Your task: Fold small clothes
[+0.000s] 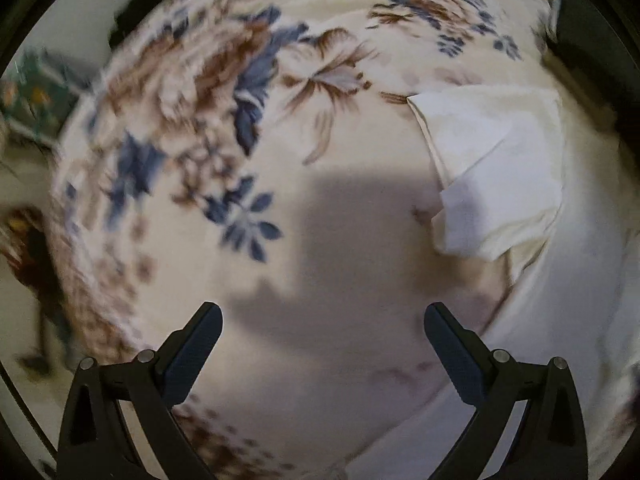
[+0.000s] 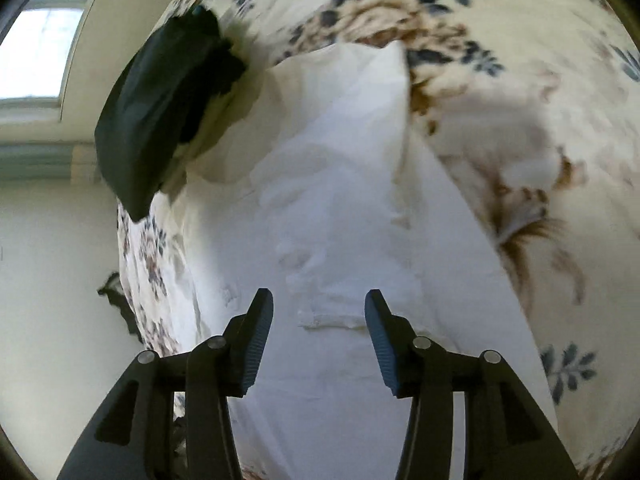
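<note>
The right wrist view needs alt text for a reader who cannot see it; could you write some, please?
The right gripper, jaws open and empty, points down at a white garment lying on a floral bedspread. A dark folded cloth lies at the garment's far left, near the bed's edge, with a window beyond.

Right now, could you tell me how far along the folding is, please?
Partly done: the white garment lies on the floral bedspread with one corner folded over. Nothing is in hand; the left gripper and right gripper have jaws apart, empty. The dark garment looks unfolded.
</note>
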`<state>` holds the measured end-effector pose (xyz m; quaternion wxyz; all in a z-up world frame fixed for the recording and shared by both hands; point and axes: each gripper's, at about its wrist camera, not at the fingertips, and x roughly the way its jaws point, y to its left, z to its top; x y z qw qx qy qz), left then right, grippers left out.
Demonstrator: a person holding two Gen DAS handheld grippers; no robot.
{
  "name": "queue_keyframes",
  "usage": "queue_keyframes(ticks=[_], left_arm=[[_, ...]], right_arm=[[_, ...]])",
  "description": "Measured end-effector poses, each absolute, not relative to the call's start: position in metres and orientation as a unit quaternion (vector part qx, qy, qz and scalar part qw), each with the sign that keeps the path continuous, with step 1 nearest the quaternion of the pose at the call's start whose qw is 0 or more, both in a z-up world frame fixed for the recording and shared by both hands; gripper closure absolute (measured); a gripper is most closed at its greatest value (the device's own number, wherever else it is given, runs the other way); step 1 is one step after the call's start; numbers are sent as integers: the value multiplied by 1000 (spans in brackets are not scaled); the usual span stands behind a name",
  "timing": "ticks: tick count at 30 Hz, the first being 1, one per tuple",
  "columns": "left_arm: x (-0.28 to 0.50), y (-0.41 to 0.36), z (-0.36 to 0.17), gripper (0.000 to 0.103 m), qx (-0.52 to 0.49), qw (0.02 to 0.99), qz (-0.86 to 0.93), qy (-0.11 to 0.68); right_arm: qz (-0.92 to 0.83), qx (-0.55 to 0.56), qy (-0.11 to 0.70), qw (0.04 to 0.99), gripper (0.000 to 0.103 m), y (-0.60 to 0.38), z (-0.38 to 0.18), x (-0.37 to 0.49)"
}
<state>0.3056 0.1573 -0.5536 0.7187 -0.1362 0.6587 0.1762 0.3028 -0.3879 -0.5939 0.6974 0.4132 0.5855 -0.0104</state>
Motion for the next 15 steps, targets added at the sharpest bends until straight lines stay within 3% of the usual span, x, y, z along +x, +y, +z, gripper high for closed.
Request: queue_keyframes(ticks=[3, 7, 10, 11, 12, 13, 14, 15], left_arm=[[311, 169, -566, 0, -241, 700, 131, 659], [310, 188, -605, 3, -480, 632, 42, 607], [317, 193, -621, 5, -540, 616, 43, 572], [321, 194, -623, 12, -549, 617, 47, 562], [325, 193, -623, 19, -555, 620, 51, 552], [332, 192, -622, 49, -557, 625, 51, 544], [337, 188, -620, 92, -554, 630, 49, 541], [346, 186, -617, 101, -546, 639, 42, 540]], right_arm=[[-22, 415, 597, 686, 53, -381, -606, 311], [-33, 418, 601, 680, 53, -368, -622, 310], [-45, 422, 598, 680, 53, -361, -627, 302], [-50, 429, 598, 675, 53, -360, -630, 300], [-52, 435, 596, 673, 53, -358, -633, 299], [-55, 443, 594, 669, 53, -357, -635, 296], [-58, 446, 593, 667, 53, -356, -637, 295], [-62, 450, 591, 666, 53, -357, -639, 292]])
